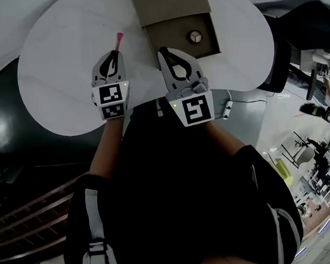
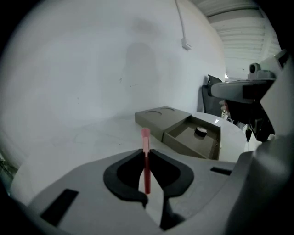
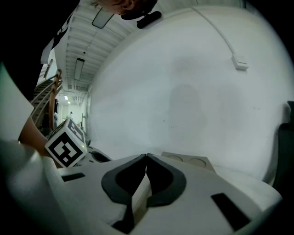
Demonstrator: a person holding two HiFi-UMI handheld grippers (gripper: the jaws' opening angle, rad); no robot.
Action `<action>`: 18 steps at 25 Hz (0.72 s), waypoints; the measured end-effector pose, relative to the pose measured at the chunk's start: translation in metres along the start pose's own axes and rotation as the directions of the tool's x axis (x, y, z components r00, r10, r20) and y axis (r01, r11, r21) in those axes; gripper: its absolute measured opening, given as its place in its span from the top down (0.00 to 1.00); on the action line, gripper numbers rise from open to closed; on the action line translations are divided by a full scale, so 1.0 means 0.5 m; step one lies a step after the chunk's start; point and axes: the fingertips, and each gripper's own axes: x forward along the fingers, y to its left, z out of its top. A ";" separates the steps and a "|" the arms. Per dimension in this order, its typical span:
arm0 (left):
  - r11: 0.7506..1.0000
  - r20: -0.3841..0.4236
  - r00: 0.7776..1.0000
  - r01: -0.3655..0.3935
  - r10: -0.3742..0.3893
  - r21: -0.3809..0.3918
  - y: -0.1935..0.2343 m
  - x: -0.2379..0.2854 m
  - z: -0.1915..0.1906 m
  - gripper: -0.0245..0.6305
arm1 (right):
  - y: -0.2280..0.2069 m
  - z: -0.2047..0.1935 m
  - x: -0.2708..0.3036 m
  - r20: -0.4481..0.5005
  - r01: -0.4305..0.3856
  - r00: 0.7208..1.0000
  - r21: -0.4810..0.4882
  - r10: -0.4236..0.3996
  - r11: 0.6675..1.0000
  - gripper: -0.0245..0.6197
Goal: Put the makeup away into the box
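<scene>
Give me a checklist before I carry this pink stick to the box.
1. Left gripper shut on pink stick: ok.
2. Stick's tip pokes out ahead of the jaws: ok.
3. Box drawer open: ok.
4. Free floor in the drawer beside the round item: ok.
5. Right gripper shut and empty: ok.
6. Right gripper out of the path: cannot tell; it sits near the drawer's front.

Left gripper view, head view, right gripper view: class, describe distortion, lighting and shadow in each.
Left gripper view: fisheye, black corners, the round white table bulges like a dome; the thin red makeup stick is sharp. Head view: table brightly lit, lower half very dark. Right gripper view: same bulge, faint soft shadow on the table.
</scene>
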 end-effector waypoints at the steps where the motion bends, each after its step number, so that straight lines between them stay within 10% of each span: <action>1: 1.000 0.013 1.000 0.007 -0.007 0.002 -0.010 -0.005 0.013 0.89 | -0.004 0.002 -0.008 0.004 0.007 1.000 0.001 -0.007 1.000 0.93; 18: 0.990 0.172 0.977 0.117 -0.130 0.085 -0.162 -0.014 0.175 0.89 | -0.102 -0.020 -0.103 0.018 0.141 0.990 0.031 -0.142 0.990 0.93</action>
